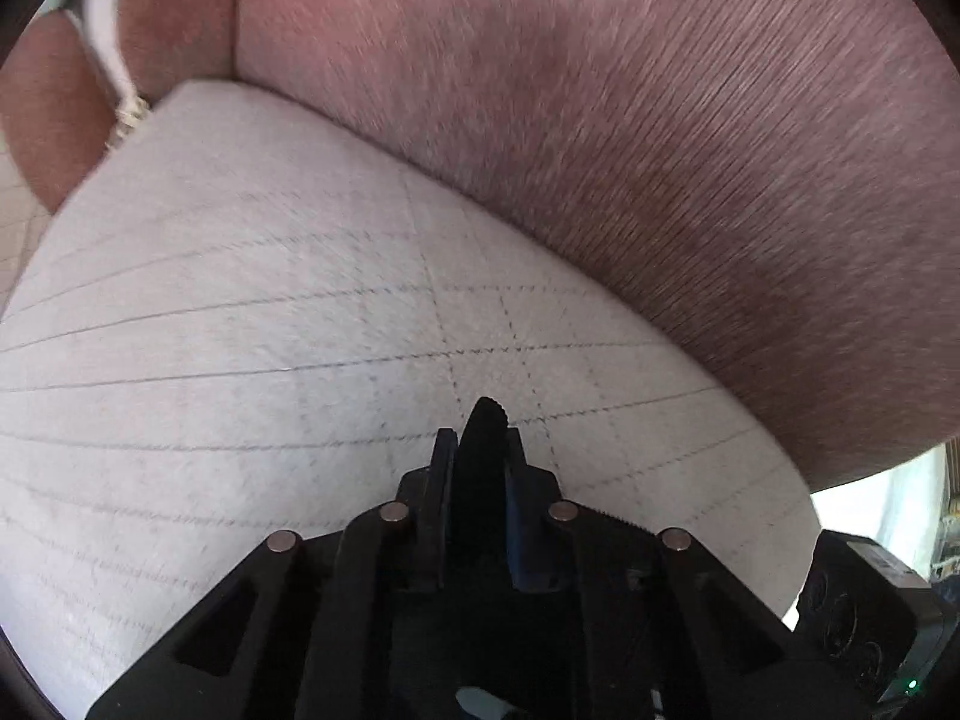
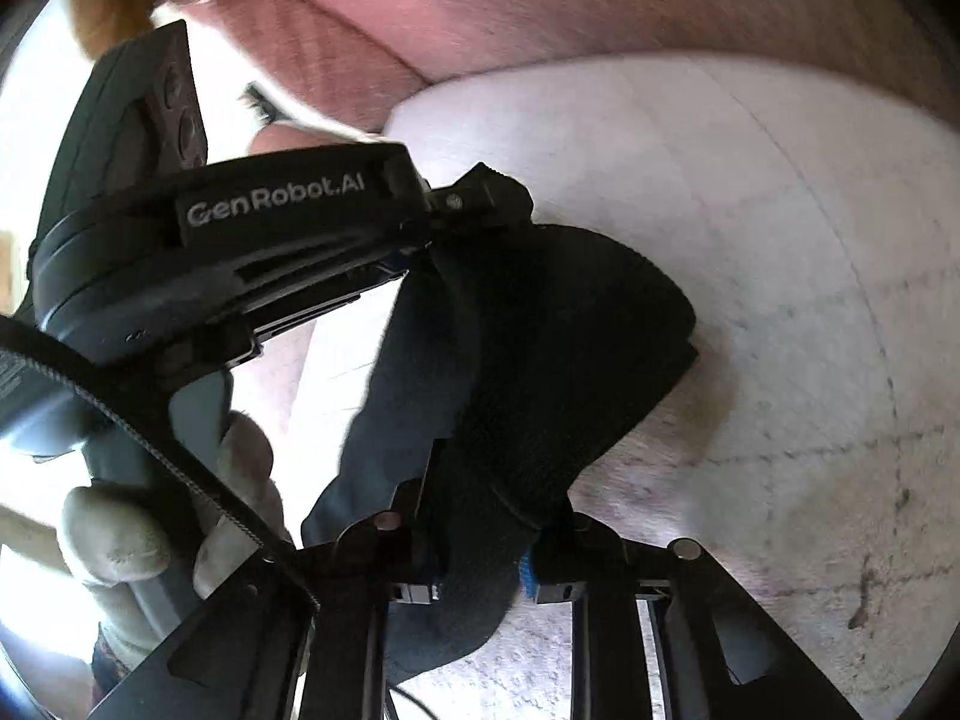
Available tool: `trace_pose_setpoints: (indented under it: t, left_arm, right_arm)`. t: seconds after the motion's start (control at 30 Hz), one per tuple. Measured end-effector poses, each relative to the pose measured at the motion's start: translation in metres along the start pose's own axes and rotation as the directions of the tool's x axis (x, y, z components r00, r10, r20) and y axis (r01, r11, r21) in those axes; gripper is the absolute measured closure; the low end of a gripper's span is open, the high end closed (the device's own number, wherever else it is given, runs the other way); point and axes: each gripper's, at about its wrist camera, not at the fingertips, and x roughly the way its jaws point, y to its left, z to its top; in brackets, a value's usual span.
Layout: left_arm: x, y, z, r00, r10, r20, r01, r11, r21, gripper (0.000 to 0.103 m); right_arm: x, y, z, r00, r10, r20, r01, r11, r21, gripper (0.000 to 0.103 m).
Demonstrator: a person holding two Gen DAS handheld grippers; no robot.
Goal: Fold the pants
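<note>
The pants [image 2: 540, 336] are dark, nearly black, and hang bunched above a pale quilted cover [image 2: 750, 210]. My right gripper [image 2: 480, 558] is shut on the pants' lower fold at the bottom of its view. My left gripper [image 2: 474, 204] comes in from the left there, held by a gloved hand [image 2: 120, 534], and pinches the upper edge of the same cloth. In the left wrist view the left gripper [image 1: 480, 450] is shut on a thin dark edge of the pants [image 1: 483, 420], raised over the quilted cover [image 1: 240, 330].
A pink-brown ribbed sofa backrest [image 1: 660, 120] rises behind the quilted cover and an armrest [image 1: 48, 120] stands at the far left. A white cord [image 1: 108, 30] hangs by that armrest. Bright floor shows past the cover's left edge in the right wrist view [image 2: 36, 120].
</note>
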Motion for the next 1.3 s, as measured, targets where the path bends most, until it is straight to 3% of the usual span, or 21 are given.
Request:
trace_pose_setpoints:
  t: [0.17, 0.3, 0.47, 0.67, 0.97, 1.1, 1.3]
  left_arm:
    - [-0.068, 0.021, -0.028, 0.987, -0.048, 0.151, 0.062, 0.994, -0.088, 0.09]
    - [-0.124, 0.058, -0.07, 0.96, -0.089, 0.266, 0.14, 0.973, -0.182, 0.09]
    - [-0.165, 0.113, -0.132, 0.937, -0.079, 0.34, 0.187, 0.937, -0.297, 0.09]
    - [-0.189, 0.17, -0.21, 0.907, -0.071, 0.415, 0.267, 0.859, -0.437, 0.09]
    - [-0.197, 0.224, -0.293, 0.861, -0.052, 0.505, 0.373, 0.739, -0.56, 0.091]
    - [-0.193, 0.239, -0.319, 0.851, -0.04, 0.524, 0.399, 0.698, -0.594, 0.091]
    - [-0.195, 0.253, -0.346, 0.824, -0.028, 0.567, 0.443, 0.657, -0.611, 0.091]
  right_arm:
    - [-0.016, 0.039, -0.014, 0.998, -0.011, 0.067, 0.026, 0.973, -0.228, 0.086]
    - [-0.023, 0.075, -0.034, 0.994, -0.019, 0.111, 0.062, 0.913, -0.402, 0.087]
    - [-0.012, 0.111, -0.073, 0.998, -0.016, 0.057, 0.044, 0.845, -0.533, 0.087]
    - [0.02, 0.161, -0.118, 0.996, -0.091, 0.014, 0.075, 0.717, -0.693, 0.087]
    - [0.067, 0.206, -0.192, 0.979, -0.203, -0.03, 0.078, 0.504, -0.86, 0.088]
    - [0.09, 0.22, -0.223, 0.968, -0.25, -0.02, 0.085, 0.401, -0.912, 0.088]
    - [0.104, 0.234, -0.249, 0.961, -0.277, 0.002, 0.085, 0.289, -0.954, 0.088]
